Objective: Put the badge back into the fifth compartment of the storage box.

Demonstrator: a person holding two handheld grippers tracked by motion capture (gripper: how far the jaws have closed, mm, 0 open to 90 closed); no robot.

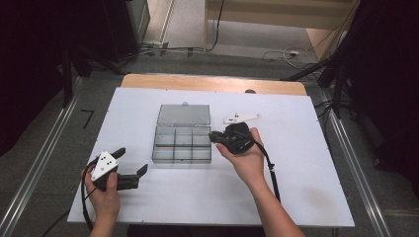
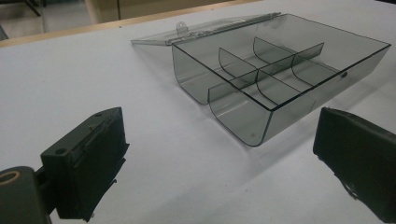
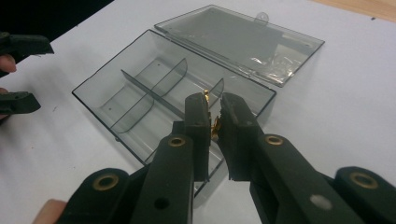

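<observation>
My right gripper (image 3: 214,122) hovers over the near right corner of the clear compartment box (image 1: 182,143), jaws pinched on a small gold piece (image 3: 215,125). My left gripper (image 1: 129,165) rests low on the white tabletop (image 1: 306,148), jaws spread wide, aimed at the box.

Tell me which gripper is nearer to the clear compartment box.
Right. The right gripper, shut on a small gold part, is at the compartment box by its right edge; the left gripper rests apart, off its front-left corner.
</observation>
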